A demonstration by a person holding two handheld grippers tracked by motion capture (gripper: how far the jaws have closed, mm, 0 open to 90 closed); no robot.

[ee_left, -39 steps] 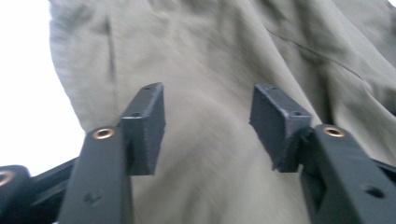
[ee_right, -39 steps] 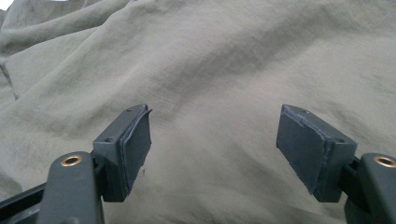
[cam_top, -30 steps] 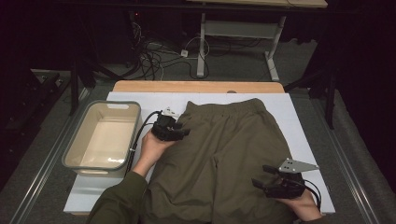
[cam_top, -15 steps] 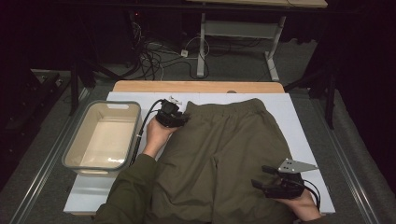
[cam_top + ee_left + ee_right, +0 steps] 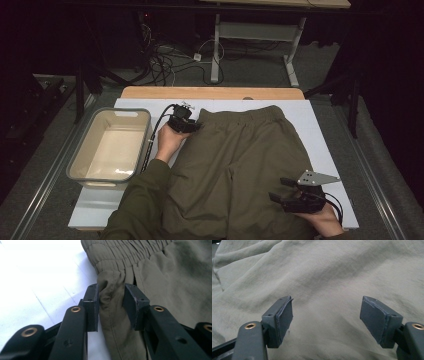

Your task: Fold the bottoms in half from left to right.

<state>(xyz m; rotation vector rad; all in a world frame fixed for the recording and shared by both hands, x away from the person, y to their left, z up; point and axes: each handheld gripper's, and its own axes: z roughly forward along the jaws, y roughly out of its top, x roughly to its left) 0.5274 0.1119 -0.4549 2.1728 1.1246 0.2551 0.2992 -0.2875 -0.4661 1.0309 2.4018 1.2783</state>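
Observation:
Olive-green pants (image 5: 240, 155) lie flat on the white table cover, elastic waistband (image 5: 125, 252) at the far side. My left gripper (image 5: 194, 125) is at the waistband's left corner. In the left gripper view its jaws (image 5: 111, 293) have just been closing, and the pads press a raised fold of the side seam (image 5: 112, 312) from both sides. My right gripper (image 5: 281, 191) rests low over the right leg near the front edge. Its jaws (image 5: 327, 307) stand wide open above smooth fabric (image 5: 332, 272), with nothing between them.
A grey plastic tub (image 5: 82, 162) stands empty left of the pants. The white table cover (image 5: 320, 130) shows as a strip right of the pants, and a wooden edge (image 5: 210, 92) runs along the far side. Cables and table legs lie on the floor beyond.
My left hand has slid up along the pants' left edge to the waistband corner, and its jaws have narrowed around a fold of fabric. The right hand has kept still.

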